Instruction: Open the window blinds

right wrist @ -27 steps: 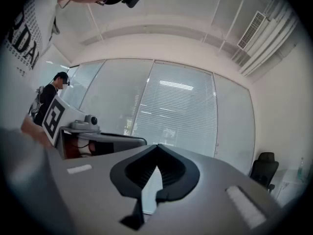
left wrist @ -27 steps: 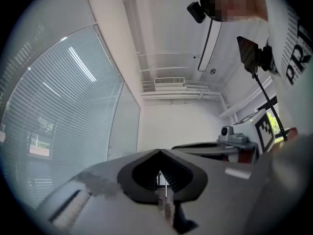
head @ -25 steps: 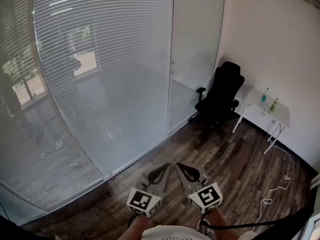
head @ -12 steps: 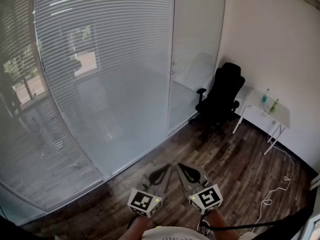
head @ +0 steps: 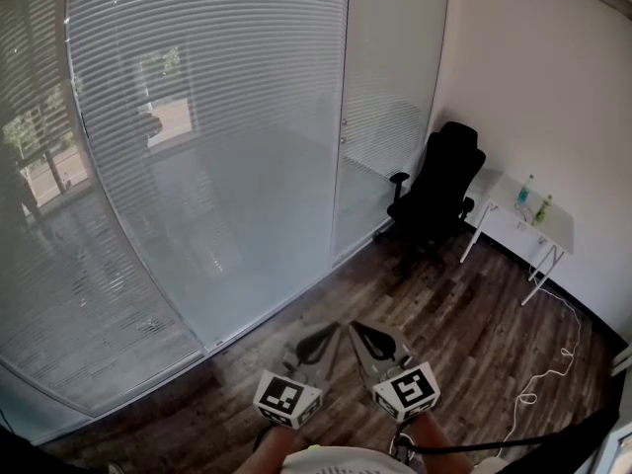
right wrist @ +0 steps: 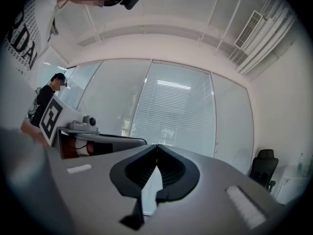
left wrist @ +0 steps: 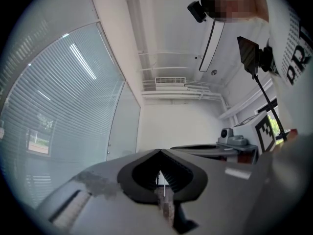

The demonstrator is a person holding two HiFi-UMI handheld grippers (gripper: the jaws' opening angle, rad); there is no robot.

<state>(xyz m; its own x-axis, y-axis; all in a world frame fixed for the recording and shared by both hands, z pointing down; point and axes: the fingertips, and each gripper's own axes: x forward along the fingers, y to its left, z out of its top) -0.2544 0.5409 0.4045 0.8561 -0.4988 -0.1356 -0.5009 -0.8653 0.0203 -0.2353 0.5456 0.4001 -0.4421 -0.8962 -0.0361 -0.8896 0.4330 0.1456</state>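
Person's shirt (left wrist: 293, 43), partial letters "PR", "RDA"

The window blinds (head: 207, 77) are white, w/ lots of thin flat slats going side to side. They hang down, not pulled up. There are 3 parts. The middle blind (head: 212, 166) is the big one. The left blind (head: 35, 215) sits right beside it, far left. The right blind (head: 390, 97) is thin & close to the room's corner. Slats on the left one are tipped a bit, so green & light show thru the gaps. Low down on the middle one the slats are hard to see, all grey & foggy.
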